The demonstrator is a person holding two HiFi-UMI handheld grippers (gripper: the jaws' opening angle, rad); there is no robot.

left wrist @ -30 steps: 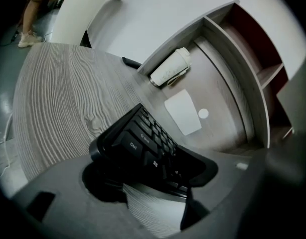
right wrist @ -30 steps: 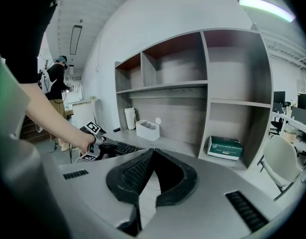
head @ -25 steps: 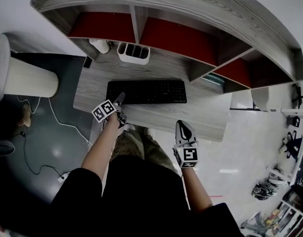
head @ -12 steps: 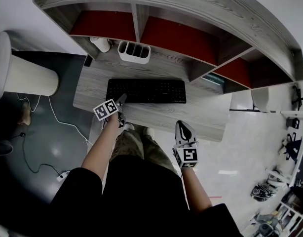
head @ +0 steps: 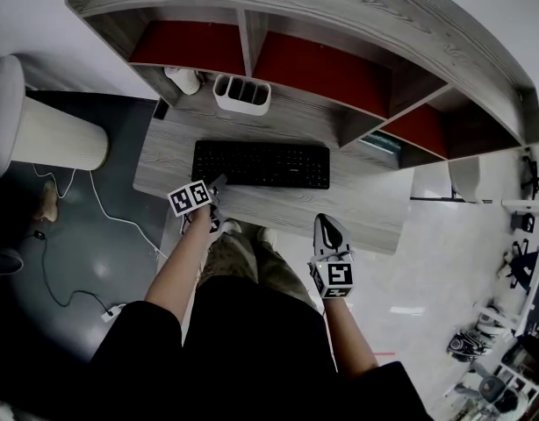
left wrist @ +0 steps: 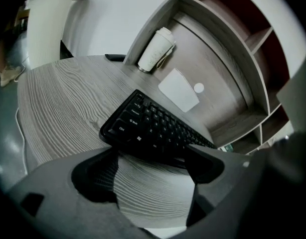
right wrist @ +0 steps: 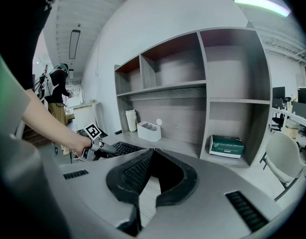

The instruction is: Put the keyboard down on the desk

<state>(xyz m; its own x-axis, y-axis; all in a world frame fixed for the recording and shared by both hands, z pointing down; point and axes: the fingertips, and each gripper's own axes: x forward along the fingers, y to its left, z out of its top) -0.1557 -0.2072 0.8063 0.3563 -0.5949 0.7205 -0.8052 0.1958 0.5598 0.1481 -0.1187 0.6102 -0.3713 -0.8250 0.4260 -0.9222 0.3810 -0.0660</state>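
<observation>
The black keyboard (head: pixel 261 164) lies flat on the grey wood desk (head: pixel 296 207), in front of the shelf unit. My left gripper (head: pixel 216 184) is at the keyboard's near left corner. In the left gripper view the keyboard (left wrist: pixel 158 128) lies just beyond the left gripper (left wrist: pixel 150 159). Its jaws are opening, and only bare desk (left wrist: pixel 58 98) shows between them. My right gripper (head: pixel 328 224) hangs off the desk's front edge, clear of the keyboard. In its own view the right gripper (right wrist: pixel 152 152) has its tips together, holding nothing.
At the back of the desk stand a white cup (head: pixel 182 79) and a white organizer (head: pixel 242 95). A green box (right wrist: pixel 227 146) lies in the lower right shelf bay. A white column (head: pixel 50 134) and floor cables are at the left, a chair (right wrist: pixel 282 158) at the right.
The left gripper has drawn back slightly from the keyboard's front edge toward me. The keyboard stays flat on the desk. The right gripper has not moved.
</observation>
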